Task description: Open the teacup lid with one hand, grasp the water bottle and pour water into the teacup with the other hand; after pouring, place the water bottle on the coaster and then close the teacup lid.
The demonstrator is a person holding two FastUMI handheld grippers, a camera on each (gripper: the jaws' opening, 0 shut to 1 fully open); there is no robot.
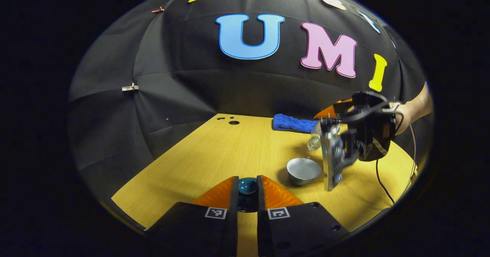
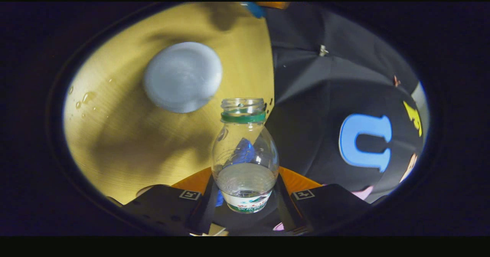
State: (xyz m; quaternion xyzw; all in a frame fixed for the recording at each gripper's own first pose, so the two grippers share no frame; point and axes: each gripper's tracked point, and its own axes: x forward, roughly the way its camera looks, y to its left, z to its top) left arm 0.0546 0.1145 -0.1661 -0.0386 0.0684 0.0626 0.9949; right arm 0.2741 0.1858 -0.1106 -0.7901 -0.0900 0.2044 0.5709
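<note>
A blue cloth [image 1: 293, 123] is seen at the back of the wooden tabletop [image 1: 214, 157]. The open round teacup [image 1: 304, 171] sits below the tilted clear water bottle [image 2: 245, 153], pinched by the right claw [image 2: 245, 195]. The dark teacup lid [image 1: 247, 188] is pinched by the left claw [image 1: 247, 195].

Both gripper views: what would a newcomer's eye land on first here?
The uncapped bottle, clamped in the right gripper and tilted with its mouth near the open teacup. In the left gripper view, the left gripper pinches the dark lid above the table, with the right gripper over the teacup off to the right. Droplets lie beside the cup.
</note>
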